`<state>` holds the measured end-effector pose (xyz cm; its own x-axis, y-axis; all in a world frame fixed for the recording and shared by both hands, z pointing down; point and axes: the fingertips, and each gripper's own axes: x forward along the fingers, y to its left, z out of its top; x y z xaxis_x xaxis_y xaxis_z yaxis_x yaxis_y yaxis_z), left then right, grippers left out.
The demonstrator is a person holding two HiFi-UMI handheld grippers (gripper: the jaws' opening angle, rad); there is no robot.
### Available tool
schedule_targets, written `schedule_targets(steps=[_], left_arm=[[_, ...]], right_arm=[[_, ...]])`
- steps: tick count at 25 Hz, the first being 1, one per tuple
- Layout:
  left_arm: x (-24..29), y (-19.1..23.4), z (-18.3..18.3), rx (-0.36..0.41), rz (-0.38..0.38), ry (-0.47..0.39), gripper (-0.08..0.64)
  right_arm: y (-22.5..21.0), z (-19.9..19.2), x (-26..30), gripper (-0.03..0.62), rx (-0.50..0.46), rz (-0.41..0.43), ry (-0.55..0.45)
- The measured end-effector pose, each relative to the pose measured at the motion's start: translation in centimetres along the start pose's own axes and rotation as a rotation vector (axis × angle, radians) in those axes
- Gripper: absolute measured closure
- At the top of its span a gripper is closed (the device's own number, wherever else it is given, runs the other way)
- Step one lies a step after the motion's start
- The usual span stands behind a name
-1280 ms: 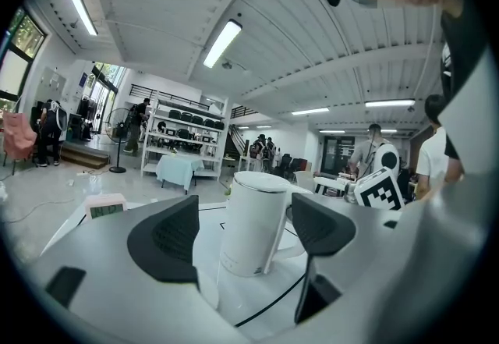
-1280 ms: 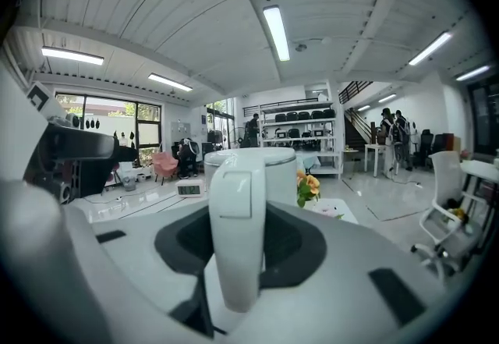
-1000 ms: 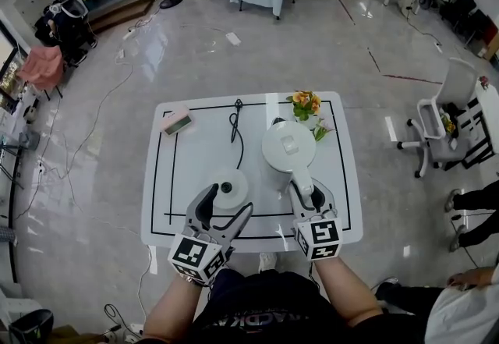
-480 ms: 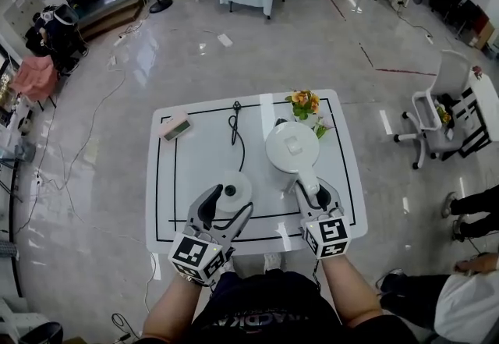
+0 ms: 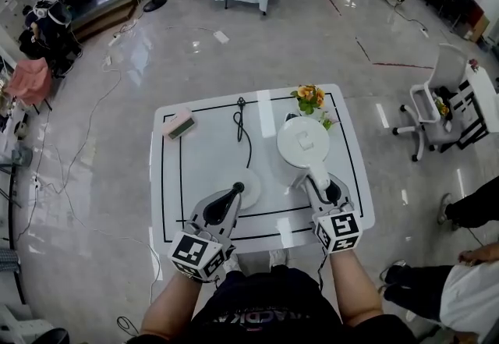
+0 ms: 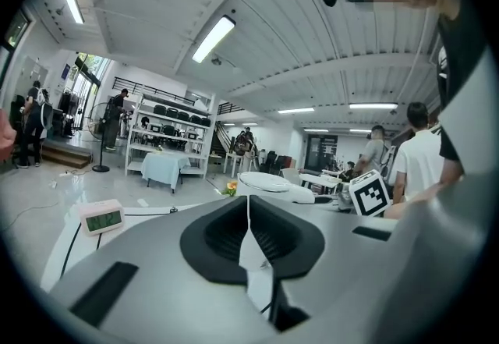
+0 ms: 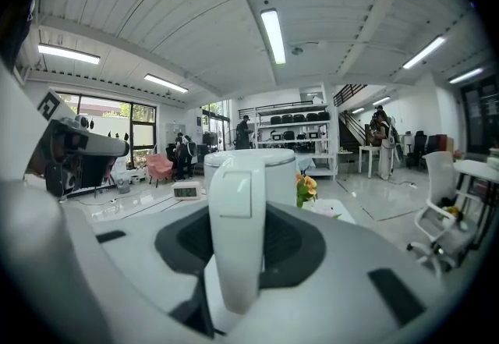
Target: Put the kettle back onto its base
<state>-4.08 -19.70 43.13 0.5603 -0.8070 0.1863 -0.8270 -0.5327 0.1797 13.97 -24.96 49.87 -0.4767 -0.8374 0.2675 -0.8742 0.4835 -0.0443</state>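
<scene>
Since the earlier frame the left gripper (image 5: 237, 189) has brought its wide-spread jaws together and slid forward over the base (image 5: 254, 196). Head view: the kettle (image 5: 306, 143) sits upright on the table (image 5: 203, 155), just right of the base and not on it. The right gripper (image 5: 321, 185) holds its handle (image 5: 317, 176). Left gripper view: jaws closed, nothing between them. Right gripper view: jaws clamped on the white handle.

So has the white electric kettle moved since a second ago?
No. The white electric kettle sits beside the orange flowers, as before, handle in the right gripper.
</scene>
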Motion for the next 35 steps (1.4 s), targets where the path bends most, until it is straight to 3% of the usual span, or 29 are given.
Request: schedule_targets(steps=[15, 35], left_arm=[[-4.4, 2.8, -0.5, -0.019, 0.012, -0.003, 0.555], [-9.1, 6.0, 0.4, -0.035, 0.017, -0.045, 0.555]], right_arm=[[1.1, 2.6, 0.6, 0.468, 0.007, -0.061, -0.055], [10.4, 9.0, 2.8, 0.469, 0.008, 0.051, -0.164]])
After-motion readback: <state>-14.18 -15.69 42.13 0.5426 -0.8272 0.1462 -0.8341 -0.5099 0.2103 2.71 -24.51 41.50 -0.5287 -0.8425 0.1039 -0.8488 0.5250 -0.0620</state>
